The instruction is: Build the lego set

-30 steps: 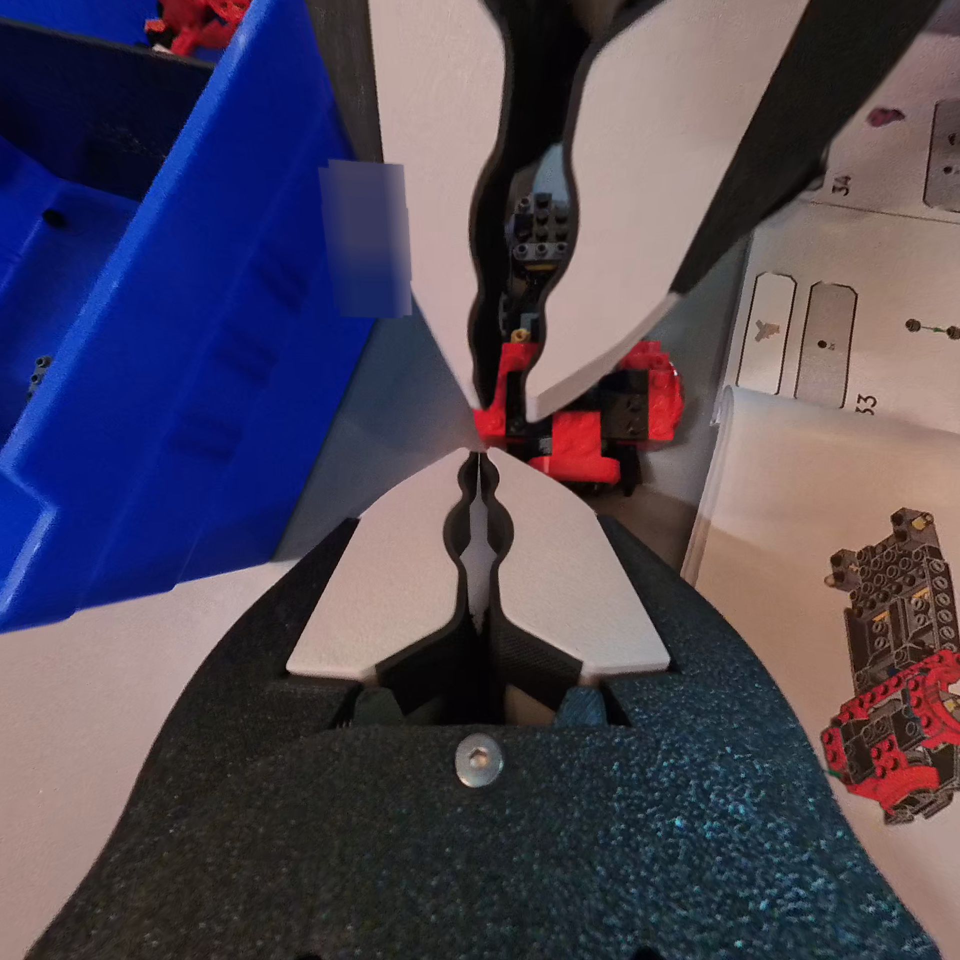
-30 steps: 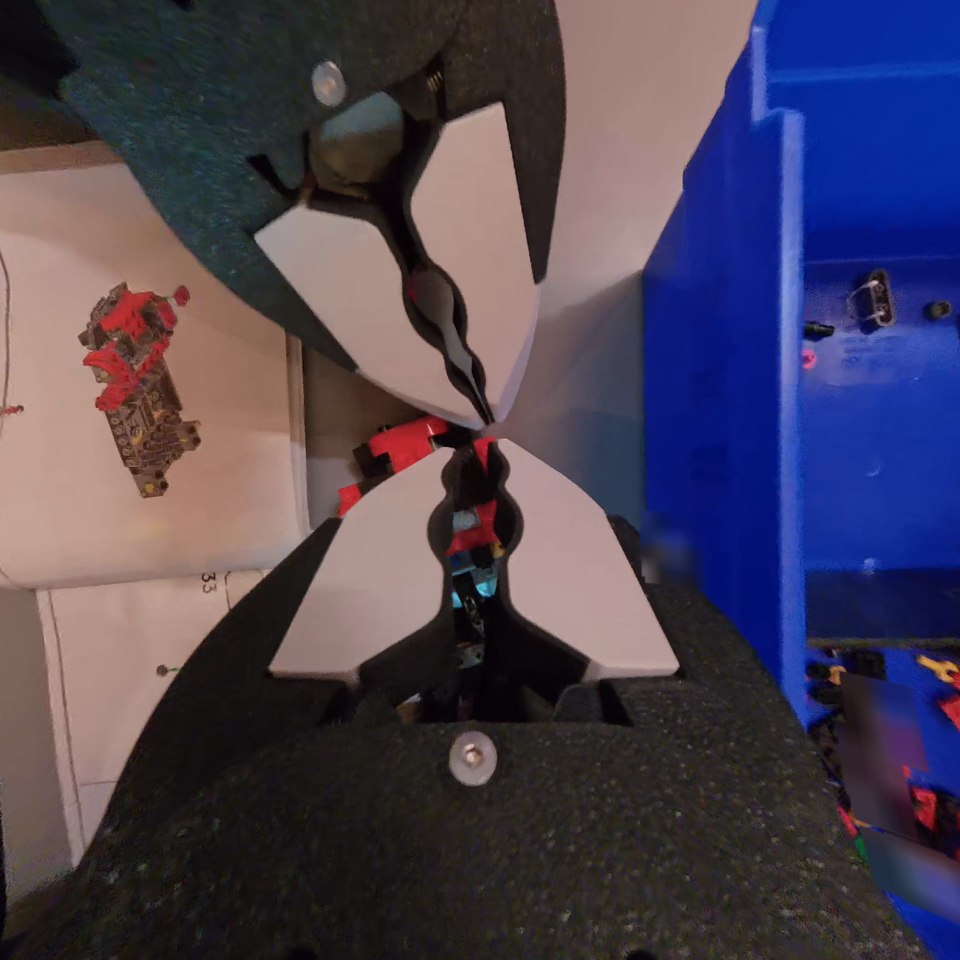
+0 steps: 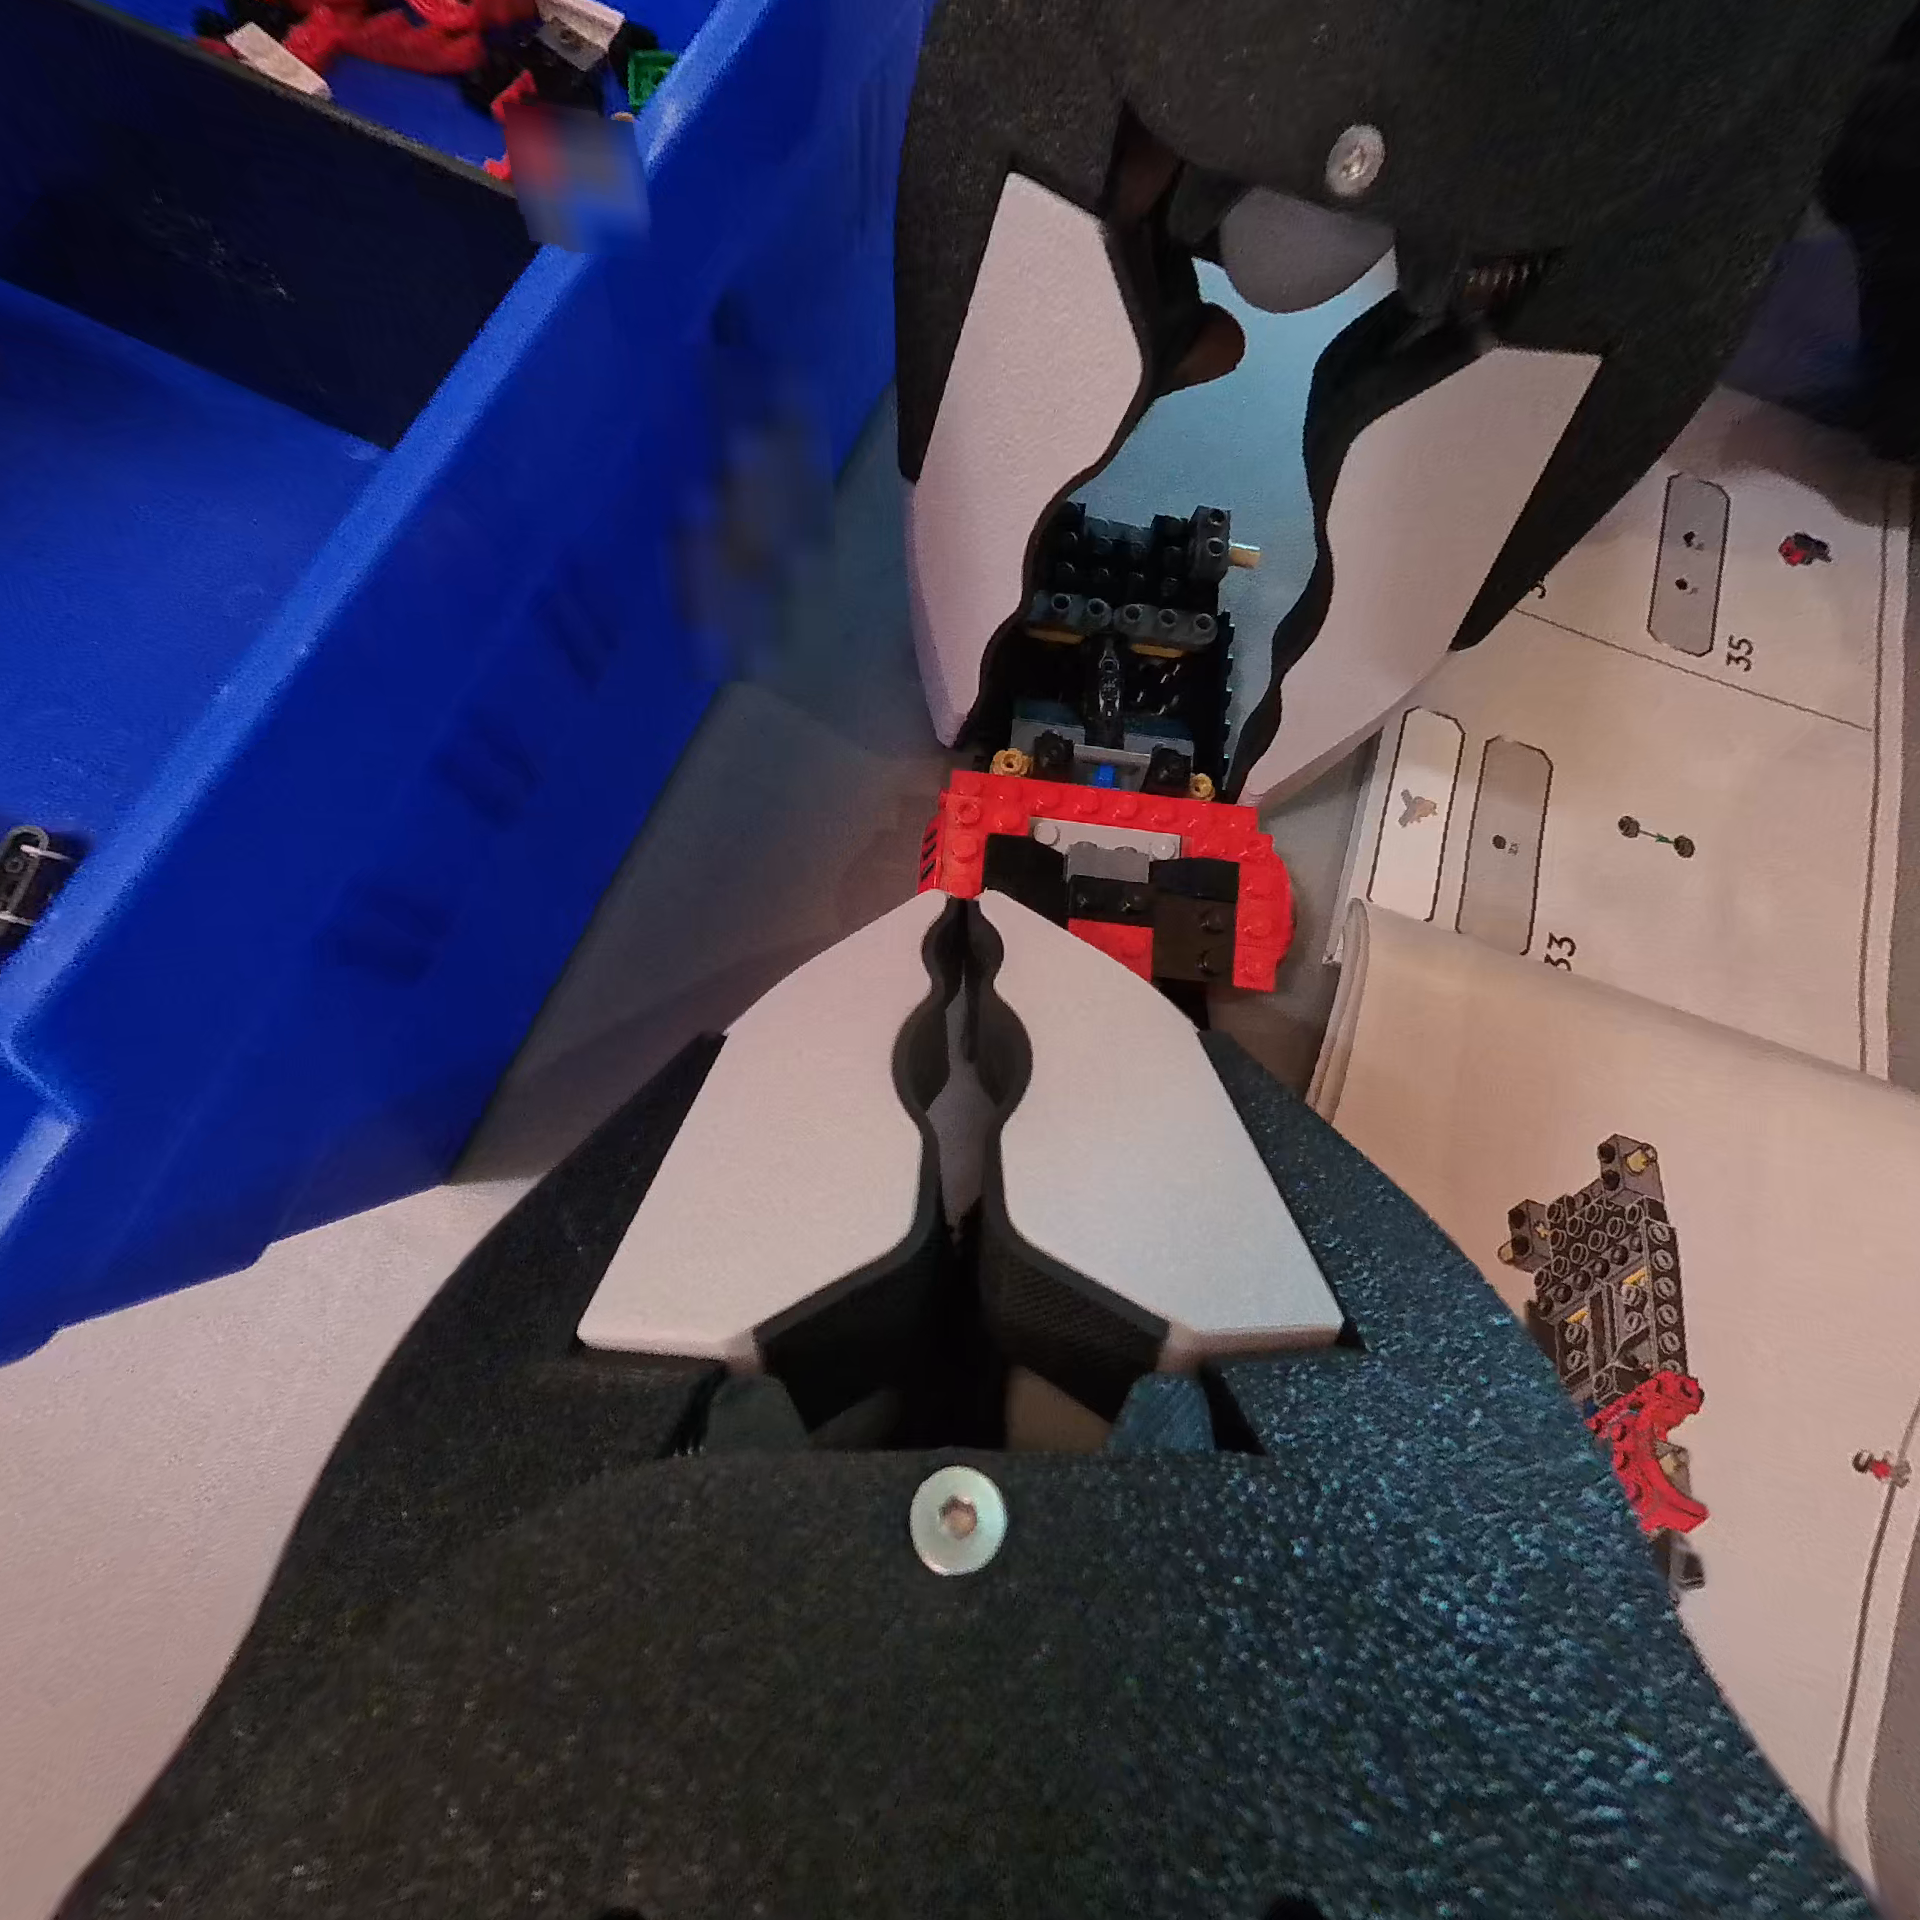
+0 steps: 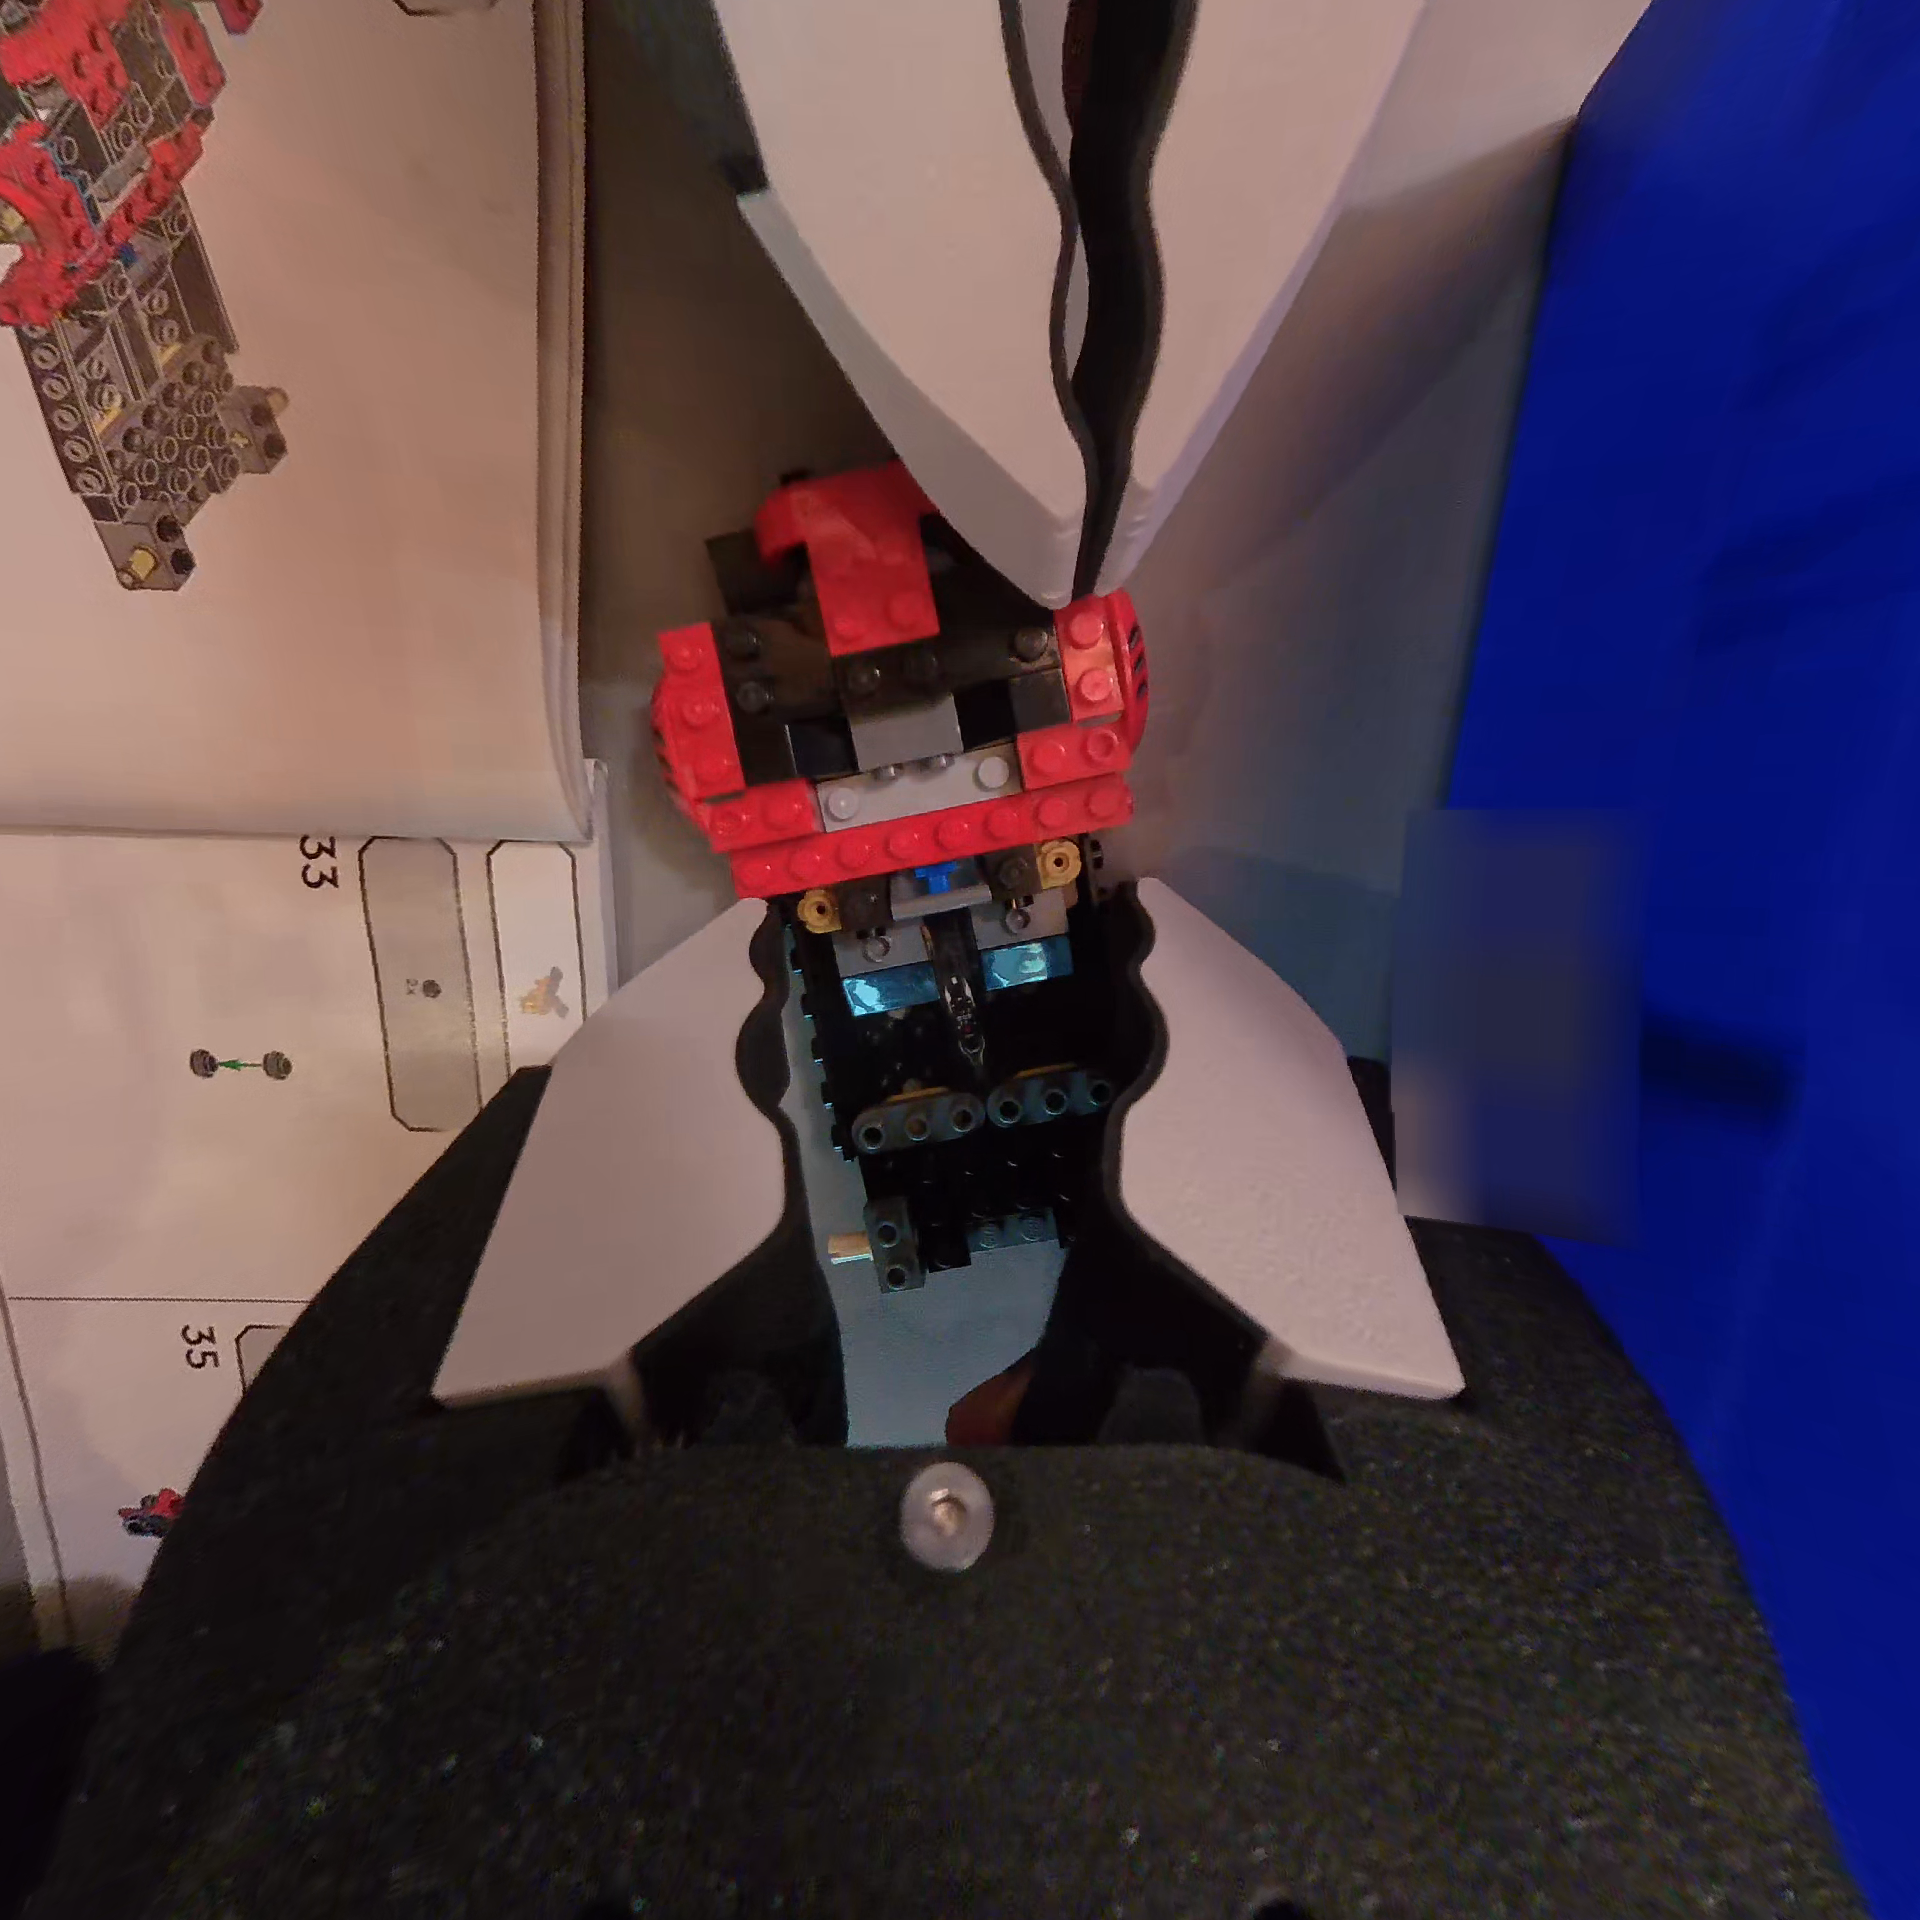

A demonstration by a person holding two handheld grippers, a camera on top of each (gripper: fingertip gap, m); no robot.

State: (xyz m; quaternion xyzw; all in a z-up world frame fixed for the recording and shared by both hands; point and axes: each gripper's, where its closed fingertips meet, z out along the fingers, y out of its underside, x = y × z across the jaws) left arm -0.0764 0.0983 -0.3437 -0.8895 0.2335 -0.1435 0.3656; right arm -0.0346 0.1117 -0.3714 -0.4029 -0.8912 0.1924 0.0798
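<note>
A red and black lego model (image 3: 1112, 842) lies on the table between the blue bin and the instruction booklet; it also shows in the right wrist view (image 4: 904, 748). My left gripper (image 3: 961, 909) is shut, its tips against a front corner of the model's red end; nothing shows between its pads. It enters the right wrist view from the top (image 4: 1081, 592). My right gripper (image 4: 951, 894) is open, its fingers on either side of the model's black chassis, with a narrow gap on one side. It shows at the top of the left wrist view (image 3: 1096, 758).
A blue bin (image 3: 364, 727) stands close beside the model, with loose pieces (image 3: 436, 42) in a far compartment; its wall fills the right of the right wrist view (image 4: 1714, 520). An open instruction booklet (image 3: 1558, 1039) lies on the other side (image 4: 312, 623). The grippers' ends are close to 6 cm from one another.
My right gripper has opened from nearly shut and now straddles the black chassis. My left gripper stays shut at the model's red end. More of the model is in view.
</note>
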